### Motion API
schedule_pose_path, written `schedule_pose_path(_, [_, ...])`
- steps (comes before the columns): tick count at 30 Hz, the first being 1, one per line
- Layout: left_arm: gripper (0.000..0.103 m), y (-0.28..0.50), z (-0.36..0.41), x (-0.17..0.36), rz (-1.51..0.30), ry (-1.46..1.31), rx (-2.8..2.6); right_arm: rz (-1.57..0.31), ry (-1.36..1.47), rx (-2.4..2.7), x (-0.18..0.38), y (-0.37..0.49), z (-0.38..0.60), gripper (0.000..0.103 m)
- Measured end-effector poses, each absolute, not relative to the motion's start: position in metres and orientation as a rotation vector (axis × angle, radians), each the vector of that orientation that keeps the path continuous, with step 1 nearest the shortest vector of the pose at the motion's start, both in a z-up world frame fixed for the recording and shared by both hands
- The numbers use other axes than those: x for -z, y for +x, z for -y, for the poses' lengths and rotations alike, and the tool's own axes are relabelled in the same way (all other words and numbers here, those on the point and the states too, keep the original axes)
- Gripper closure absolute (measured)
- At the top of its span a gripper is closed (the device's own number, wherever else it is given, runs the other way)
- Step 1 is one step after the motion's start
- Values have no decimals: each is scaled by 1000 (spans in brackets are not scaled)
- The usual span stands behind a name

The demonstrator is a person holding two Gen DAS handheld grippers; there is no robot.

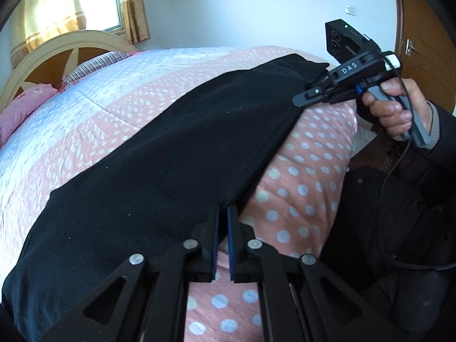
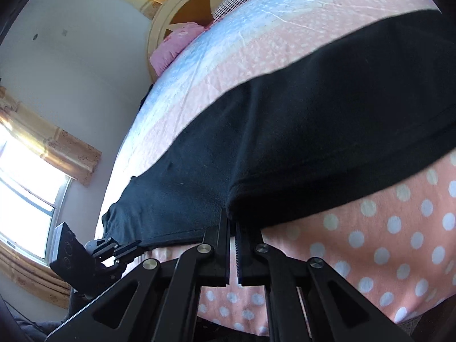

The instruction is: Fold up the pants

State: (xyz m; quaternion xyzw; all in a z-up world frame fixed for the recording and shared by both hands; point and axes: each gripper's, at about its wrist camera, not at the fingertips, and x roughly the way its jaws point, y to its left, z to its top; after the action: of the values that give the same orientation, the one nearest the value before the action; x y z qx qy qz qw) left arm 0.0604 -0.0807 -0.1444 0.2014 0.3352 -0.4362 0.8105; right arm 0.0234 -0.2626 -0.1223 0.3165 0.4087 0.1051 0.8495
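Left hand-held gripper (image 1: 223,209) and right hand-held gripper (image 2: 232,218) each clamp the black pants' (image 1: 171,148) near edge

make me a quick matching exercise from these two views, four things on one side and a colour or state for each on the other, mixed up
Things:
1. pants
2. quilt
3. left gripper
4. pillow

Colour or state:
A. pink, beside the headboard
B. shut on the pants' near edge
C. black, spread across the bed
D. pink with pale dots

Pairs: 1-C, 2-D, 3-B, 4-A
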Motion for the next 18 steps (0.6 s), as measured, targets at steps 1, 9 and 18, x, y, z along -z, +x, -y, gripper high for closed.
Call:
schedule_pose_path(1, [97, 59, 78, 142, -719, 419, 941, -859, 654, -221, 120, 24, 261, 101])
schedule_pose_path(9, [98, 65, 74, 140, -750, 364, 967, -903, 693, -213, 138, 30, 272, 99])
schedule_pose_path(18, [56, 77, 77, 114, -649, 316, 888, -872, 680, -155, 128, 13, 287, 78])
